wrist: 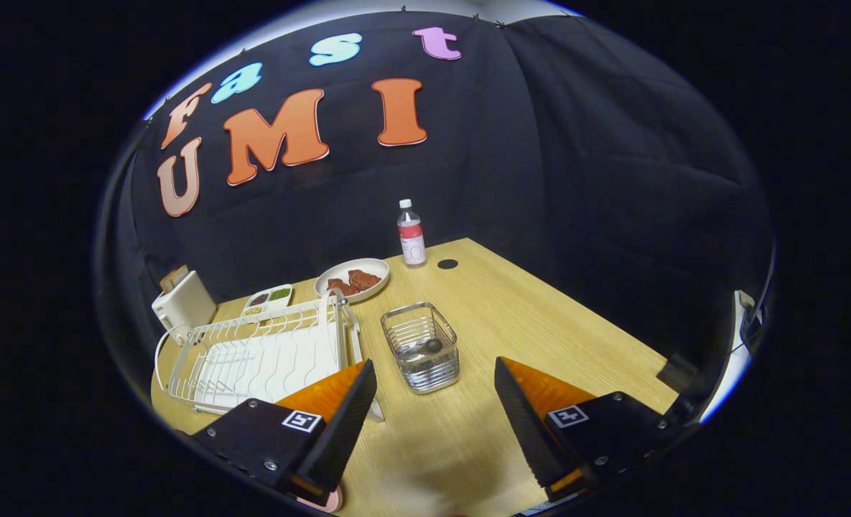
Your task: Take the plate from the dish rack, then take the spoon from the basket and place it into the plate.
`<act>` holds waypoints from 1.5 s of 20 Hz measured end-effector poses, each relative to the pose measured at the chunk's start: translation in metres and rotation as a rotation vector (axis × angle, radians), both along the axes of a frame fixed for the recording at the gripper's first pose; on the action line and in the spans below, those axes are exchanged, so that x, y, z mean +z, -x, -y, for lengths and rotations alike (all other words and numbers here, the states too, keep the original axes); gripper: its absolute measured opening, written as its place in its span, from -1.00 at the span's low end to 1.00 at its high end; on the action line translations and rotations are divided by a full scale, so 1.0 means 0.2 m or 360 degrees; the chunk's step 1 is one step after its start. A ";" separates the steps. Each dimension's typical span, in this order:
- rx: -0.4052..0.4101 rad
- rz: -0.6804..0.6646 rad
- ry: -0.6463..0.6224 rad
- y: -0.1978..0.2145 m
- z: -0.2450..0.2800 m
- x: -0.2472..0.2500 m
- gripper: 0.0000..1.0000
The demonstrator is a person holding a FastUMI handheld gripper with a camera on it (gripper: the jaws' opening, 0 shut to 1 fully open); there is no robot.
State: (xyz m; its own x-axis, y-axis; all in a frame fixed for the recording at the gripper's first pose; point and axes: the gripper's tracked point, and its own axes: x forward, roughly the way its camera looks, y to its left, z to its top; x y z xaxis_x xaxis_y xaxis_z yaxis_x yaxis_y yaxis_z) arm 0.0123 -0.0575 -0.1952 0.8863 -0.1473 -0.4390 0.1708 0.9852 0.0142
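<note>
the gripper (436, 402) hangs above the near part of the wooden table (554, 323), its two fingers spread wide apart with nothing held between them. bare tabletop lies in the gap, and there is open room to the right of the fingers, out to the table's right edge. just ahead of the fingers, nearer the left one, stands the basket (420, 347), a small square thing of shiny wire with open sides; the spoon (425, 350) lies inside it, its rounded dark end showing through the wires. to the left of the basket, just beside it, sits the dish rack (260, 355), white coated wire with rows of wavy prongs; its near corner is hidden behind the left finger. i can't make out the plate for sure; a pale pinkish rim peeps out under the left finger. beyond the rack are a white plate of brown food (352, 279), a small divided dish (268, 297), a white toaster (183, 305) and a clear bottle (411, 234) near the table's far corner. black cloth walls close the booth behind.
</note>
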 end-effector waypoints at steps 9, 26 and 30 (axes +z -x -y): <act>0.0180 0.0002 0.0031 -0.21 -0.01 -0.10 0.76; 0.0250 0.0054 0.0084 -0.21 -0.04 -0.01 -0.89; 0.0208 0.0121 0.0108 -0.14 -0.01 0.15 -0.89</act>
State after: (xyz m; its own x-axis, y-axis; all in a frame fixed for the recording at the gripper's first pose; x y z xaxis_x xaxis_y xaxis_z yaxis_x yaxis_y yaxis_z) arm 0.0411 -0.0546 -0.1654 0.9302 -0.0553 -0.3628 0.0418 0.9981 -0.0449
